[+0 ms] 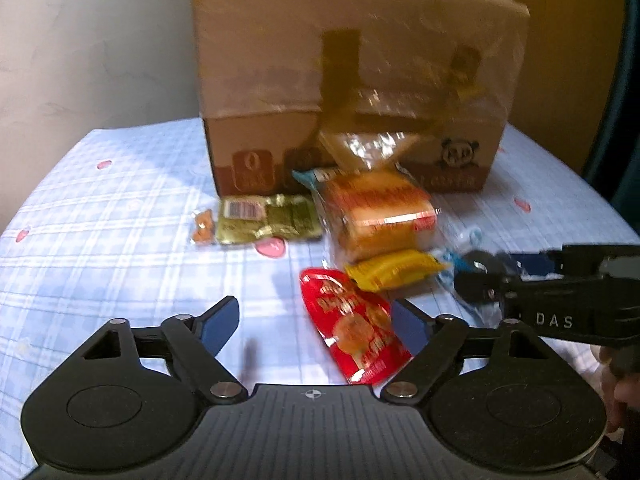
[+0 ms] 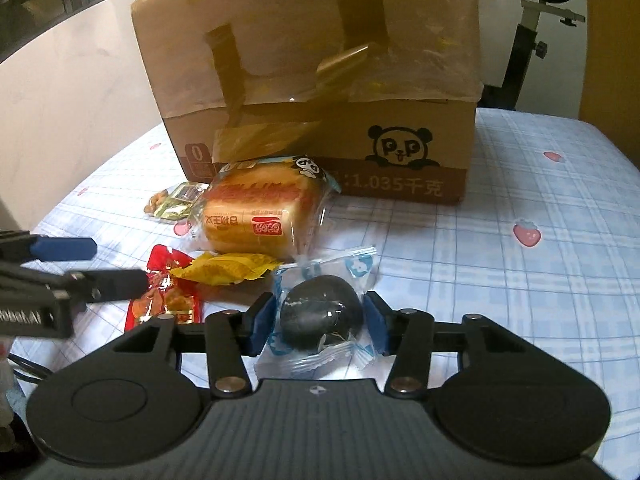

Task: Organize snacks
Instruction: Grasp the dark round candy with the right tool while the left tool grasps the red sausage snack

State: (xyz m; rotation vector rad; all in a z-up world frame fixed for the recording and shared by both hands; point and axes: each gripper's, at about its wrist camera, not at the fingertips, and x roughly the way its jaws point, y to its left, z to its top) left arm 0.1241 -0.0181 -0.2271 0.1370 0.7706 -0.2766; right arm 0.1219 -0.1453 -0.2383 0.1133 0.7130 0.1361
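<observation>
Right gripper (image 2: 318, 326) had its fingers around the dark egg-shaped snack (image 2: 320, 322) in a clear wrapper with blue print. Blue pads sat just beside or touching its left and right flanks; couldn't confirm a firm clamp, but they looked closed on it. The snack lay dead centre between the fingers, long axis running roughly away from the camera and slightly tilted, so the grip was across its short width. Right hand was clearly the nearer one; the left wasn't involved.

Left gripper (image 1: 316, 322) was spread wide and held nothing, hovering low over the checked bed sheet (image 1: 120, 208). The red snack packet (image 1: 354, 326) lay just ahead of its right finger, long axis diagonal.

Rest of the pile sat near the far edge of the bed, against the front of the cardboard box (image 2: 320, 92):
- wrapped bread loaf (image 2: 258, 214), touching the box front
- yellow packet (image 2: 228, 268), just in front of the loaf
- gold-green packet (image 1: 266, 220), left of the loaf

Judgement: the box was the likely destination, directly beyond the held snack. The wrapper was slick and crinkly and the contents rounded, so it could squirt out under a shallow grip. The next move called for a lift clear of the loaf first.
</observation>
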